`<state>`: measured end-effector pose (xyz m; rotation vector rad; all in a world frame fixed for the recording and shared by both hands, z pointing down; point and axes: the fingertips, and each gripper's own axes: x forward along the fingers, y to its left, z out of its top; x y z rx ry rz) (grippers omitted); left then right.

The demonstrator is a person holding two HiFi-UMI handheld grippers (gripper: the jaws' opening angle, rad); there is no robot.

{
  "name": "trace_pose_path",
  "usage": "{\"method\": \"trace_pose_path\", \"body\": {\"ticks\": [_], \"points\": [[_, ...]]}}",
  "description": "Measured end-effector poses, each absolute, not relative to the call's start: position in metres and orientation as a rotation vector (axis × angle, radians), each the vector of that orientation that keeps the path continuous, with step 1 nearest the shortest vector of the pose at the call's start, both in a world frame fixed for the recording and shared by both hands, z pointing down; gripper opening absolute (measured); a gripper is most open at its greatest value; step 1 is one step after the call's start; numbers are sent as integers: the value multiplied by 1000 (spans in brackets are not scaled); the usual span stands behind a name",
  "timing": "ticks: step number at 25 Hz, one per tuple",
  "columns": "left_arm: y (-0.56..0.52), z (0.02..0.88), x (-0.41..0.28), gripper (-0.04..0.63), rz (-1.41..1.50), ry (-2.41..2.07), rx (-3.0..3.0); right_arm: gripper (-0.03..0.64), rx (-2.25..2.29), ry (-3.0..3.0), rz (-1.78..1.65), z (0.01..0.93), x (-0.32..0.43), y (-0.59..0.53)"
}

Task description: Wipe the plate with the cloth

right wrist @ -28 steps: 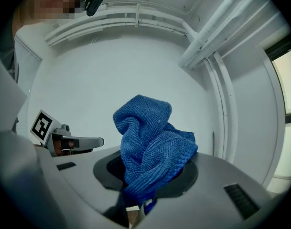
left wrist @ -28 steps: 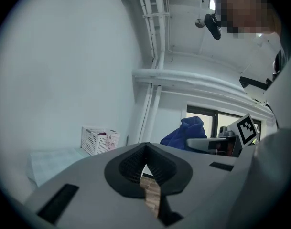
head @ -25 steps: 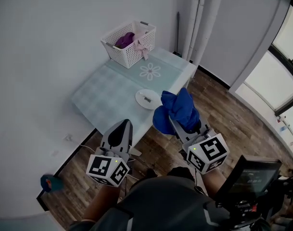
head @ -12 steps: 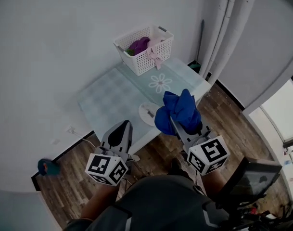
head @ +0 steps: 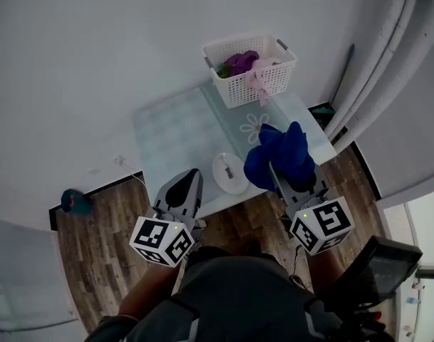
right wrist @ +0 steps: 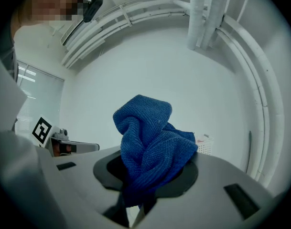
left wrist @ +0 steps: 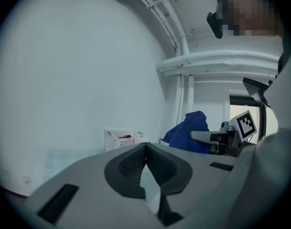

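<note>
In the head view, the right gripper (head: 279,175) is in the lower right of the frame and holds a bunched blue terry cloth (head: 281,152). In the right gripper view its jaws are closed on the lower part of this cloth, and the rest stands above them in thick folds. The cloth is in the air, just to the right of the round white plate (head: 234,185) in the picture.

The plate lies near the front edge of the pale checked table (head: 174,130), about the centre of the frame, with a small grey object (head: 229,168) on it.

The left gripper (head: 188,184) is in the lower left, near the plate but apart from it. In the left gripper view its pads meet at the tips and nothing is between them.

A white plastic lattice basket (head: 238,87) with purple and pink fabric stands at the far end of the table, at top centre.
</note>
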<state>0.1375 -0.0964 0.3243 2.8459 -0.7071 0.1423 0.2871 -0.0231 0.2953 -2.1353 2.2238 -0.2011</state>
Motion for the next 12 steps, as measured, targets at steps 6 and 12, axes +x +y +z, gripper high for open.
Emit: {"method": "trace_pose_path", "body": {"ticks": [6, 12], "points": [[-120, 347, 128, 9, 270, -877, 2786, 129, -2029, 2295, -232, 298, 294, -61], [-155, 372, 116, 9, 302, -904, 2728, 129, -2005, 2362, -279, 310, 281, -108]]}}
